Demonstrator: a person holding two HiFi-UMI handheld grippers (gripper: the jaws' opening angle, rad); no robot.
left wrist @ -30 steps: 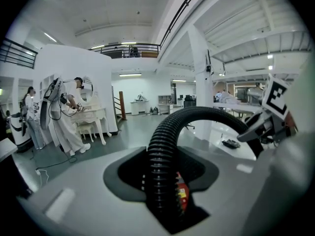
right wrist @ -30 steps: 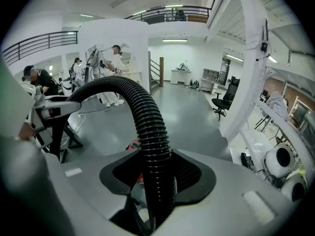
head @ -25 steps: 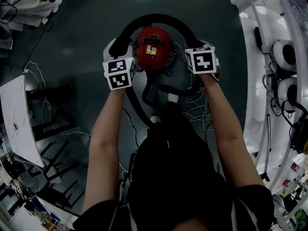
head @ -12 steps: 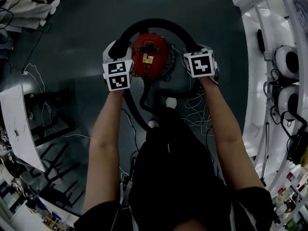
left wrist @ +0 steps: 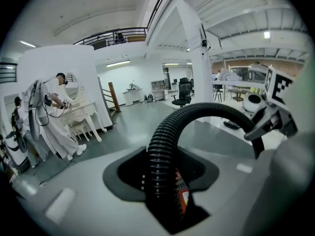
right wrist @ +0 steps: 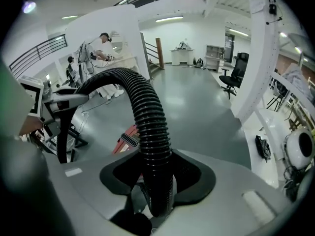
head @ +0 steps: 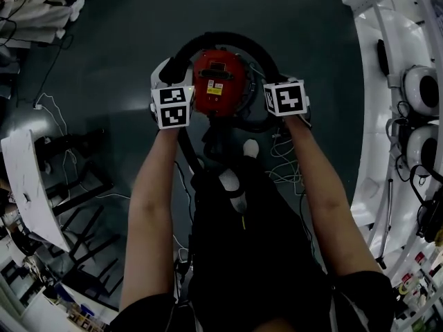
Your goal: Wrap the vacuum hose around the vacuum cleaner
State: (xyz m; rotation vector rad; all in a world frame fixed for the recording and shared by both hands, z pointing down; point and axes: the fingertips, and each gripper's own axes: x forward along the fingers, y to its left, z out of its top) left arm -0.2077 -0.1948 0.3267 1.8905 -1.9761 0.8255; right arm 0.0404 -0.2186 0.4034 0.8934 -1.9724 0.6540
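Note:
The red vacuum cleaner [head: 220, 83] stands on the dark floor, seen from above in the head view. Its black ribbed hose [head: 221, 39] arcs round its far side from one gripper to the other. My left gripper [head: 169, 73] is shut on the hose at the vacuum's left side. On the right side, my right gripper [head: 274, 73] is shut on the same hose. In the left gripper view the hose [left wrist: 162, 151] rises out of the jaws of the left gripper [left wrist: 165, 183] and bends right. In the right gripper view the hose [right wrist: 147, 127] rises from the right gripper [right wrist: 157, 193] and curves left.
Loose cables [head: 284, 159] lie on the floor by the person's white shoes [head: 250, 147]. White furniture [head: 401, 116] lines the right side. A white board [head: 28, 178] and a black frame [head: 79, 178] stand at the left. People in white [left wrist: 54, 112] work far off.
Both grippers have sunk with the hose in them. The hose loop now lies closer round the red vacuum body than a second ago.

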